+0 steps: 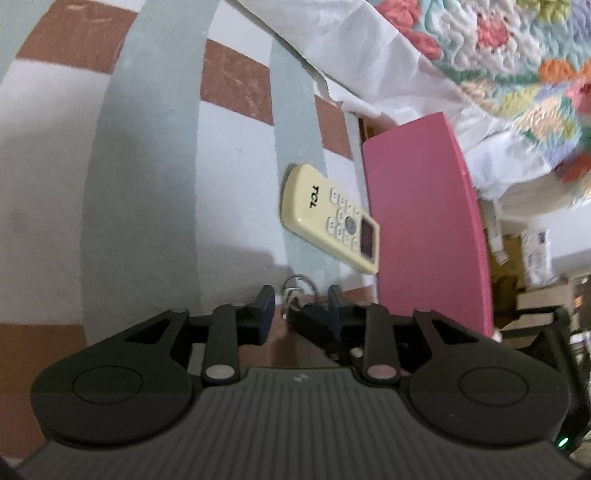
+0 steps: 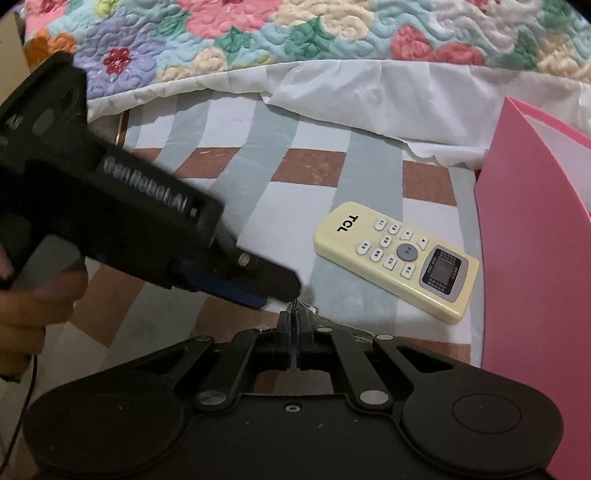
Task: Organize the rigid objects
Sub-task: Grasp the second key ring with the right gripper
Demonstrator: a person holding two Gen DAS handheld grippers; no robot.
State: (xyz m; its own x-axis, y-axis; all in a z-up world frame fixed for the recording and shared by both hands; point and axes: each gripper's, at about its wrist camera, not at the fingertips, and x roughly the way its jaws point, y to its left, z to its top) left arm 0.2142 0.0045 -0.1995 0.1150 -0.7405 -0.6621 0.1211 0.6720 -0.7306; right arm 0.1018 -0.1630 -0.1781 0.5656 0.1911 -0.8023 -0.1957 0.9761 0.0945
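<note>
A cream TCL remote (image 1: 330,218) lies face up on the striped mat, just left of a pink box (image 1: 424,225); it also shows in the right wrist view (image 2: 397,258) beside the pink box (image 2: 535,277). A metal key ring (image 1: 299,286) sits between the fingers of my open left gripper (image 1: 301,310). My right gripper (image 2: 295,321) is shut on the key ring (image 2: 303,305); its black tips show in the left wrist view (image 1: 314,317) between the left fingers. The left gripper (image 2: 273,290) reaches in from the left.
A floral quilt (image 2: 295,33) with a white sheet (image 2: 369,96) hangs over the mat's far edge. Cardboard boxes (image 1: 532,266) stand beyond the pink box. The striped mat (image 1: 147,184) stretches left.
</note>
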